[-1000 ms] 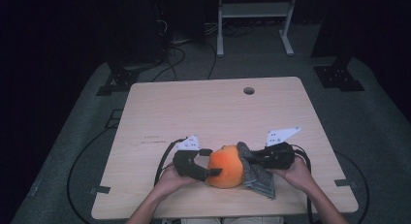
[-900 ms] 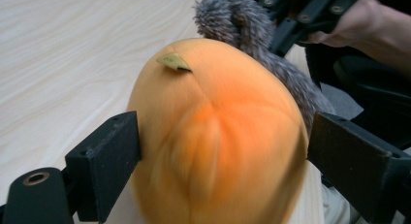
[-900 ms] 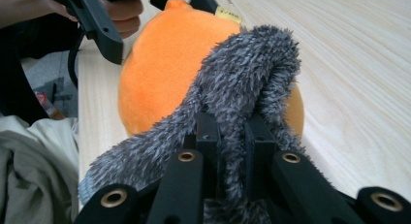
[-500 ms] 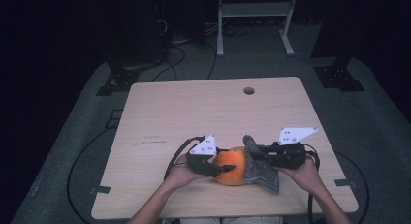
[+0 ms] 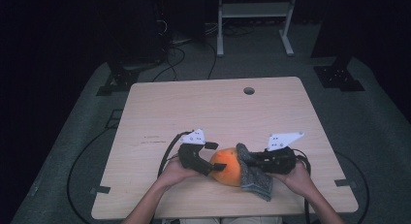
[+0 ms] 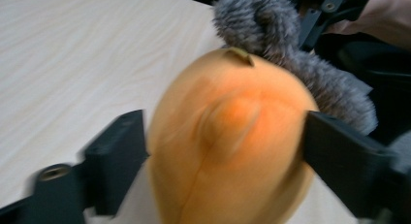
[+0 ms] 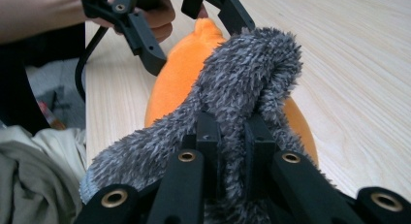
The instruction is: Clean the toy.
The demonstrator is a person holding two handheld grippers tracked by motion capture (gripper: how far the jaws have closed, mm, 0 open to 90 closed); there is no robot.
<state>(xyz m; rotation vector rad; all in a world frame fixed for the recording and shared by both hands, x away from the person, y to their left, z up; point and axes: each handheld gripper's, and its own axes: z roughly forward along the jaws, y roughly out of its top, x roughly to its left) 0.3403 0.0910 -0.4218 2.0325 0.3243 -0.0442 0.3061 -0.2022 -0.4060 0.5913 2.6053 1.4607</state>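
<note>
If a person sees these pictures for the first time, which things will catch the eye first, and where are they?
The bright orange plush toy at the near edge of the wooden table stands out first. The left gripper straddles it, its jaws having just been opening. On the toy's right lies a fuzzy grey cloth, and the right gripper is shut on a fold of it.

Near the front edge of the bench (image 5: 160,112): soft toy (image 5: 228,166). Just right of it, touching: furry cloth (image 5: 252,178). Behind both, a hole (image 5: 249,90).
</note>
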